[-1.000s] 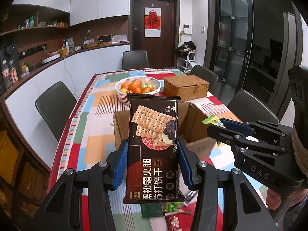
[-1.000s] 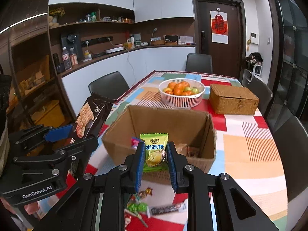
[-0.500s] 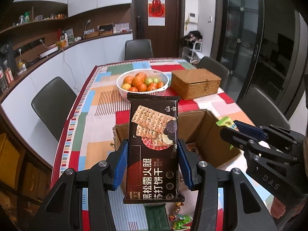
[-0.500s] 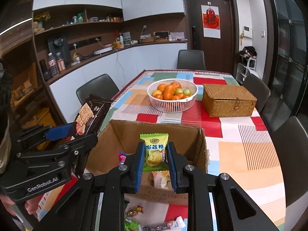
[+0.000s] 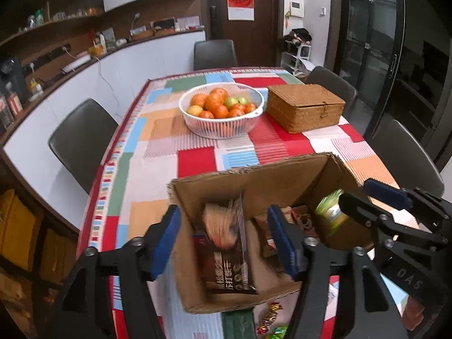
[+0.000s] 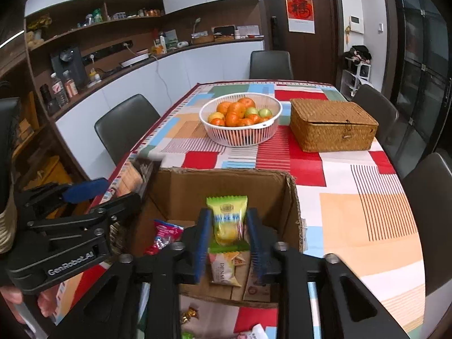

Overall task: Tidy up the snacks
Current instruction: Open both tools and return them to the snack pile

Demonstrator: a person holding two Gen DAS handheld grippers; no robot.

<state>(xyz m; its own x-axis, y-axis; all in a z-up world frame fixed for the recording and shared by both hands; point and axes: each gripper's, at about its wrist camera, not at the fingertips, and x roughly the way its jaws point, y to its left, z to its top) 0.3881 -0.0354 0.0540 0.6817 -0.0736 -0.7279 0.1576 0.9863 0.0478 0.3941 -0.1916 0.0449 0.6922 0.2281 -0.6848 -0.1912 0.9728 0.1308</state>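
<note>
brown cardboard box [image 5: 285, 180], yellow-green candy packet [image 6: 228, 218], white fruit basket [image 5: 221, 125], multicoloured patchwork tablecloth [image 5: 195, 162]

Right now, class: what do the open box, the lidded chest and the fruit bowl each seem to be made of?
Open box: brown corrugated cardboard, matte, with ragged torn edges.
Lidded chest: woven straw or rattan, judging by its golden plaited texture.
Fruit bowl: probably white plastic, smooth and slotted like a basket.
</note>
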